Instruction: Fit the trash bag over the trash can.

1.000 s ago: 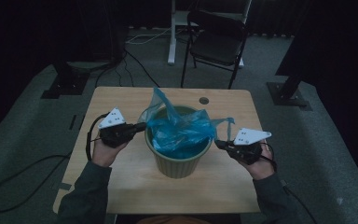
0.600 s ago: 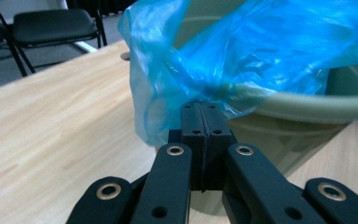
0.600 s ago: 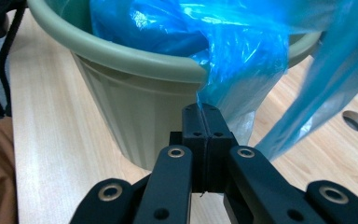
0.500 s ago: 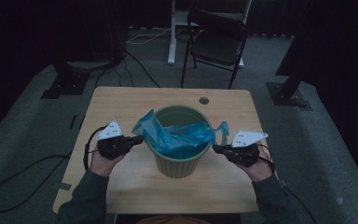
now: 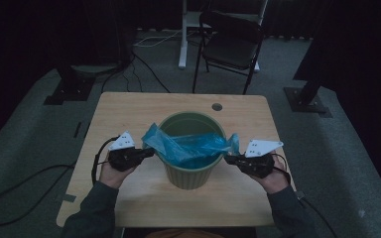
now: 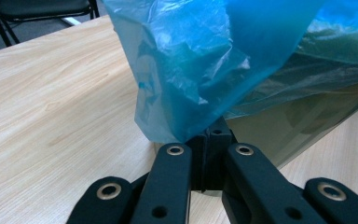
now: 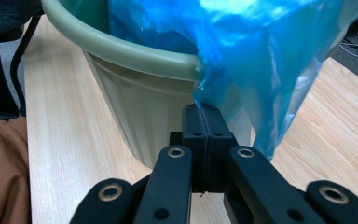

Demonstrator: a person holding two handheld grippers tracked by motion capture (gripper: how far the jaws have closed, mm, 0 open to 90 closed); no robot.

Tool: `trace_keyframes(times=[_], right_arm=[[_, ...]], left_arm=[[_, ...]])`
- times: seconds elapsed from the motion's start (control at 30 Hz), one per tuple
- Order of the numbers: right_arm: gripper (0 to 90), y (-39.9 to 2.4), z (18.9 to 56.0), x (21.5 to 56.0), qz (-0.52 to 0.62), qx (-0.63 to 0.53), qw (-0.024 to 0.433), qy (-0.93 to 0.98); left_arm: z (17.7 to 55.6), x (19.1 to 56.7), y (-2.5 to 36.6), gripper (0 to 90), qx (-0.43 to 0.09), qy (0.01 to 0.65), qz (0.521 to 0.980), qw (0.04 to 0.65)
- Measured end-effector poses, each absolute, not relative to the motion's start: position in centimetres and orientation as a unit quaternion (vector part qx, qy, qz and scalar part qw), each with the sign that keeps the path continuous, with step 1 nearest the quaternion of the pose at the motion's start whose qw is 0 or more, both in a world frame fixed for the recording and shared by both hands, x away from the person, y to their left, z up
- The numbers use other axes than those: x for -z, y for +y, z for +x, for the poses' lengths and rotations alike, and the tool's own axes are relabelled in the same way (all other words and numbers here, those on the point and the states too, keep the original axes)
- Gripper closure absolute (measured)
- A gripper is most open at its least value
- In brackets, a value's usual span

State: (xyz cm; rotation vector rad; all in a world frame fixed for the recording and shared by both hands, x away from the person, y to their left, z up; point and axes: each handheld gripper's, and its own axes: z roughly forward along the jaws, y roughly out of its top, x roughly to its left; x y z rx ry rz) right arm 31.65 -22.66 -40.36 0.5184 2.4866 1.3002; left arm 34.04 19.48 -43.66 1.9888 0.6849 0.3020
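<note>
My left tongs (image 5: 146,152) were pressed together on the edge of the blue plastic bag (image 5: 193,147), and in the left gripper view (image 6: 213,133) I saw the two black jaws shut flat against each other with the thin film caught between their tips. My right tongs (image 5: 229,158) were in the same state, closed on the opposite edge of the bag; in the right gripper view (image 7: 204,114) the jaws met with no gap and the blue film (image 7: 261,60) hung over them. In the high view the left tongs stood just beside the left side of the green bin (image 5: 191,176) and the right tongs just beside its right side, both pointing inward to it. The bag was stretched between the two tongs across the mouth of the bin, with its middle part sunk inside and its two pinched corners pulled out over the rim. In the left gripper view the bag (image 6: 200,60) fell down outside the wall of the bin (image 6: 298,126), and in the right gripper view the rounded rim of the bin (image 7: 135,51) passed under the film. The bin stood upright near the middle of the wooden counter (image 5: 129,109), somewhat toward my side. Behind the counter, on the grey floor (image 5: 25,124), a black folding chair (image 5: 230,47) stood, and dark cables (image 5: 15,188) lay to the left.
</note>
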Motion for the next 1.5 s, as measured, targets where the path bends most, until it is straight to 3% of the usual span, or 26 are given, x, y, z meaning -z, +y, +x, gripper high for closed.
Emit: trace_keyframes(times=[0.4, 0.73, 1.5], right_arm=[[90.0, -23.8, 32.0, 40.2, 0.196, -0.455, 0.15, 0.856], [90.0, -23.0, 32.1, 41.3, 0.189, -0.44, 0.125, 0.869], [90.0, -22.0, 33.7, 41.7, 0.204, -0.456, 0.13, 0.857]], left_arm=[[35.1, 44.1, 19.5, 90.0, -0.132, 0.303, 0.816, 0.474], [34.2, 43.9, 18.7, 90.0, -0.125, 0.285, 0.819, 0.481], [35.5, 44.2, 17.4, 90.0, -0.13, 0.292, 0.816, 0.481]])
